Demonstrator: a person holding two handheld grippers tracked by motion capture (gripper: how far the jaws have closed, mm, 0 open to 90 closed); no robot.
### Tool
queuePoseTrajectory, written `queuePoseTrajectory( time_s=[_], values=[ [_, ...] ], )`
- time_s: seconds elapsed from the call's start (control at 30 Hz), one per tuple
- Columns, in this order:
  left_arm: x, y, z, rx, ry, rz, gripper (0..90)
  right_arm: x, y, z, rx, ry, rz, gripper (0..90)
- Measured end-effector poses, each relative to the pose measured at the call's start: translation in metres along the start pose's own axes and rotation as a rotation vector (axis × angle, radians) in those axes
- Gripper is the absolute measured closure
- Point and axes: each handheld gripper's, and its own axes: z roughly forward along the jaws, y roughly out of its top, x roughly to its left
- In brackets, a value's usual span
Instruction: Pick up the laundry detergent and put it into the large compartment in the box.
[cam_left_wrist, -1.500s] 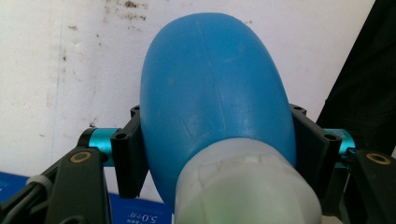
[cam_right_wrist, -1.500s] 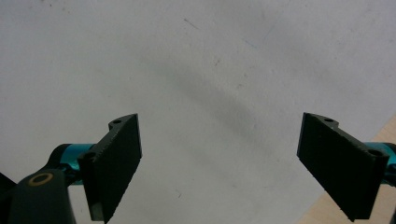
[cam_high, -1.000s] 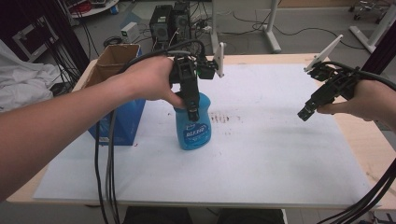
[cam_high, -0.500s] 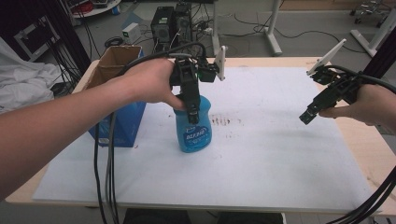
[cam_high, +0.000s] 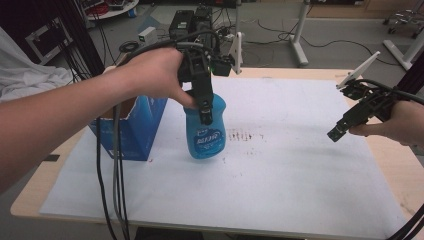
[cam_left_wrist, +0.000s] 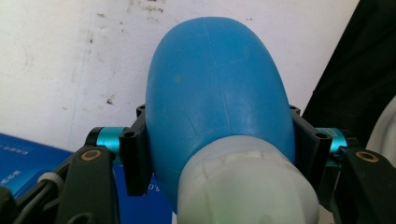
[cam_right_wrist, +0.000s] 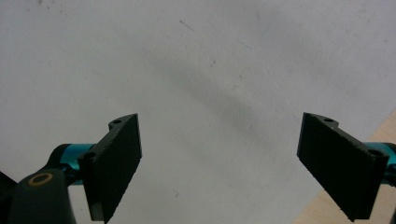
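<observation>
Since the earlier shots the left gripper (cam_high: 204, 107) has come up a bit and taken the blue bottle (cam_high: 205, 132) with it, so the bottle now hangs tilted above the white mat (cam_high: 280, 175) instead of standing on it. The jaws are clamped on the bottle's shoulder, one black pad on each side; in the left gripper view you look straight down over the whitish neck (cam_left_wrist: 245, 186) onto the blue body (cam_left_wrist: 217, 88), squeezed between the pads.

Just to the left of the bottle in the high view sits a blue cardboard box (cam_high: 135, 127), near the left edge of the mat. There's a smudgy patch of dark marks (cam_high: 245, 135) on the mat right beside the bottle.

The right gripper (cam_high: 336, 134) is well apart from all that, over the right side of the mat, in the person's right hand (cam_high: 400, 122). Its jaws stand wide apart with nothing between them, just bare mat under them in the right gripper view.
</observation>
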Motion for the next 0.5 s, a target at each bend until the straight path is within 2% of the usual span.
queuePoseTrajectory(
  time_s=[0.03,0.17,0.27,0.3,0.37,0.47,0.5],
  values=[
    [0.000,0.000,0.000,0.000,0.000,0.000,36.4,0.000,0.000,0.000,0.000,0.000,0.000,13.0],
    [0.002,-0.005,-0.022,-0.009,0.006,-0.005,36.4,-0.001,0.002,0.001,-0.002,0.006,0.011,13.0],
    [0.003,-0.007,-0.031,-0.014,0.011,-0.007,36.5,-0.001,0.003,0.000,-0.003,0.007,0.010,13.0],
    [0.004,-0.009,-0.040,-0.023,0.014,-0.014,36.5,-0.001,0.004,0.000,-0.001,0.008,0.009,13.0],
    [0.004,-0.010,-0.044,-0.026,0.014,-0.013,36.5,-0.001,0.004,0.000,-0.002,0.009,0.009,13.1],
    [0.006,-0.015,-0.057,-0.048,0.014,-0.030,36.5,-0.001,0.005,0.000,0.002,0.012,0.007,13.0],
    [0.008,-0.019,-0.066,-0.057,0.017,-0.044,36.5,-0.002,0.005,0.001,0.010,0.012,0.003,13.1]
  ],
)
